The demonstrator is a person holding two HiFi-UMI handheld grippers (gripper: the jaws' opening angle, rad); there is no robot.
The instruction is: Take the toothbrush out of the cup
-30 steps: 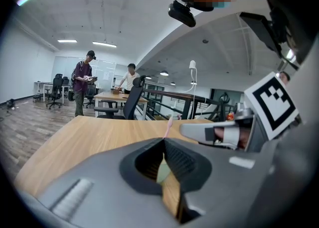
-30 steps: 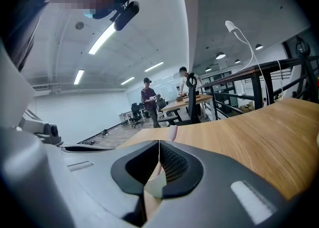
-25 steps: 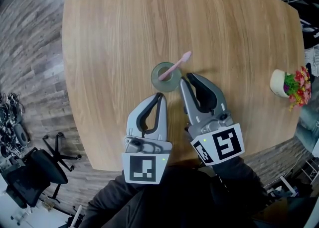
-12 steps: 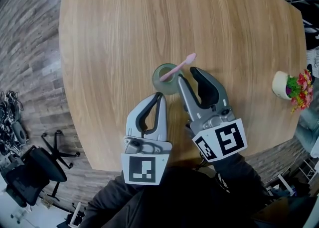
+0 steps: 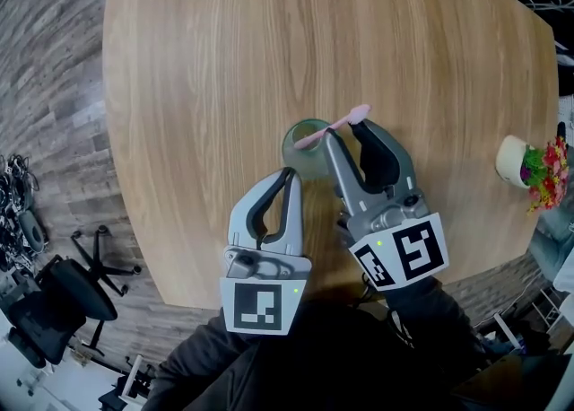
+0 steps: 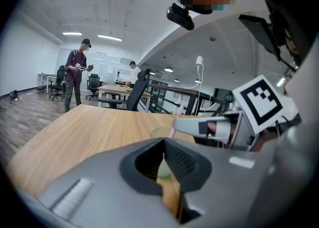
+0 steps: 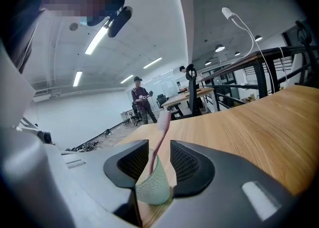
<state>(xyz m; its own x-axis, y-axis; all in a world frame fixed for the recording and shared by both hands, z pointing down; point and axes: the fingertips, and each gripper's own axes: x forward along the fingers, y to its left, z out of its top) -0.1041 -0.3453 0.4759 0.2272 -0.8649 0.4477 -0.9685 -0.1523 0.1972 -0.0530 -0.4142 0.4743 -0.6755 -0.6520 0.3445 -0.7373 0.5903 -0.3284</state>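
Wooden table, a pale green see-through cup stands upright near its middle. The pink toothbrush is in the cup, leaning, with its bristle head up and out over the rim toward the right in the head view. The right gripper is at the cup and its jaws have just been opening. They now stand wide, one finger on each side. In the right gripper view the brush handle rises through the gap between the ribbed pads, with the cup low in the same gap. Neither pad presses on the handle or the cup, so nothing is gripped. In the head view the handle crosses right at the tip of the cup-side finger; contact there cannot be told. The left gripper sits on the near side of the cup with its tip just beside the cup wall; whether it touches cannot be told. Its jaws are together with only a thin slit between the pads, and it holds nothing; the cup shows through that slit in the left gripper view. A white pot with red and green flowers stands at the table's right edge, well apart from the cup. A black office chair is on the floor at left, and a person stands far back in the room.
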